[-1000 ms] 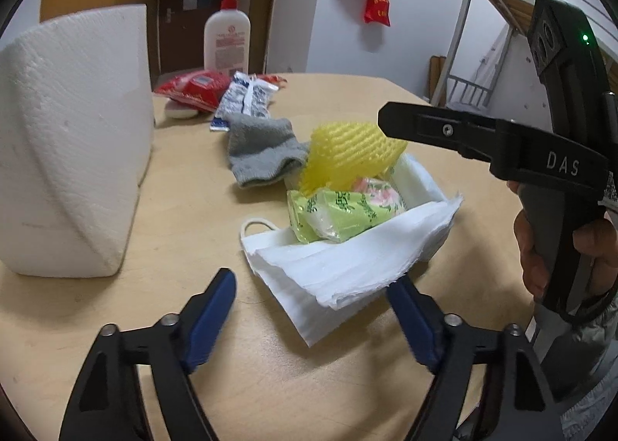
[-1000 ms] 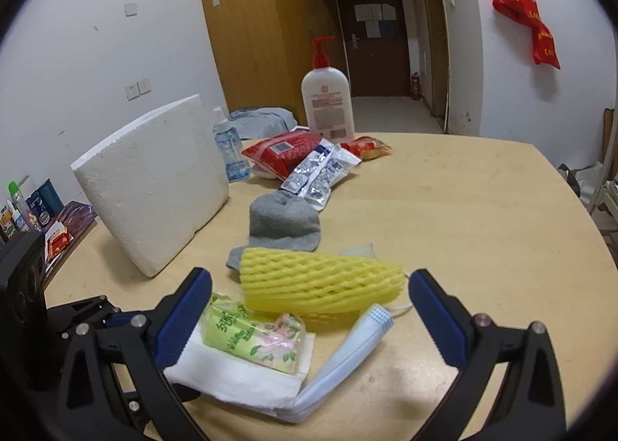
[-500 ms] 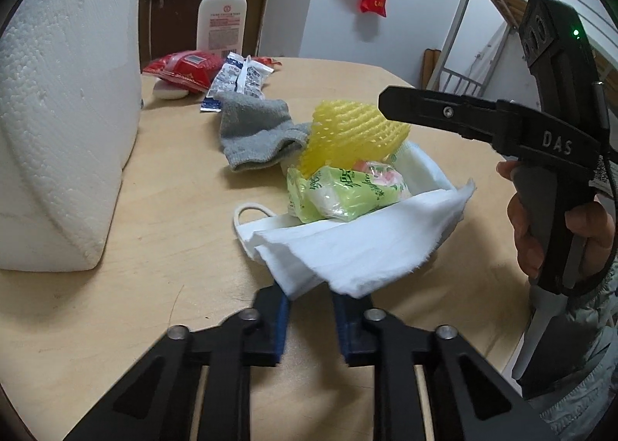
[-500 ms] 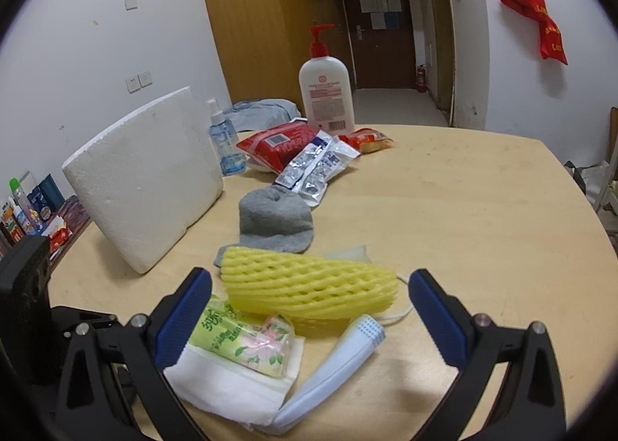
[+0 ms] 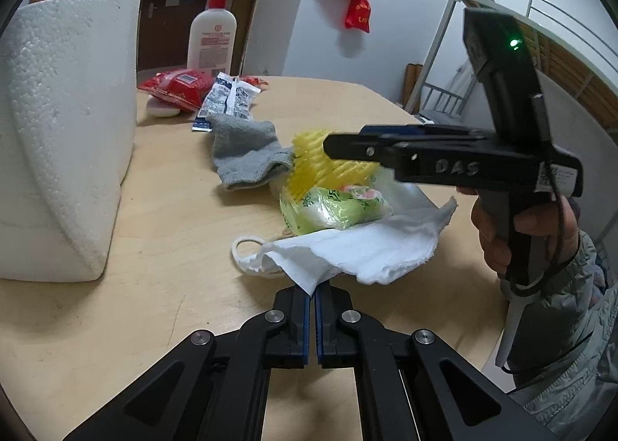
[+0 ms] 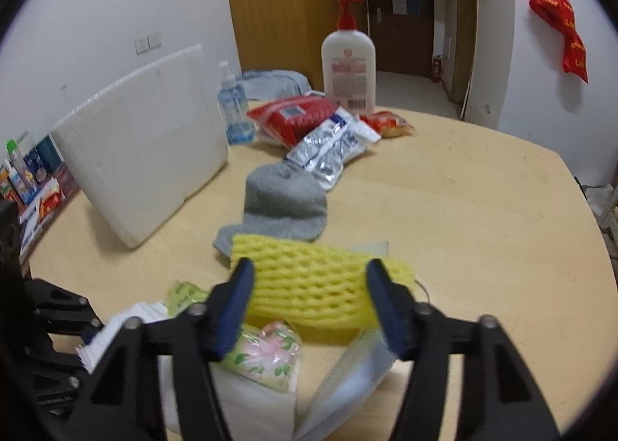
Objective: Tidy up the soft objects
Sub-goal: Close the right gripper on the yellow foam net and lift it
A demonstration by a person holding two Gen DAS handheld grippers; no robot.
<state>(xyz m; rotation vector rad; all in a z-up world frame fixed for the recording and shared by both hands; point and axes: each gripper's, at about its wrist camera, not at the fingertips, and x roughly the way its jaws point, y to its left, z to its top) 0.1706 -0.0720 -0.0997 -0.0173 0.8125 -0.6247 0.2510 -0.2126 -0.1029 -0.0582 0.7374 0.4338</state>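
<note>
Soft objects sit unsorted mid-table: the left gripper [image 5: 312,300] pinches the white tissue [image 5: 359,247], the right gripper [image 6: 309,298] (fingers spread) straddles the yellow foam net [image 6: 313,286].

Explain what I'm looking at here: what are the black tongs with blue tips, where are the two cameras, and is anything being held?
Those tongs are two hand-held grippers; a person carries one in each hand, with a fisheye camera on each looking along its fingers. In the left wrist view, the left hand-held gripper is shut on the corner of a white tissue stack; the right tool crosses the frame. In the right wrist view, the right hand-held gripper is open, its fingers either side of a yellow foam net, not yet squeezing. On the wooden table also lie a green tissue pack, grey sock, foam block and lotion bottle.
</note>
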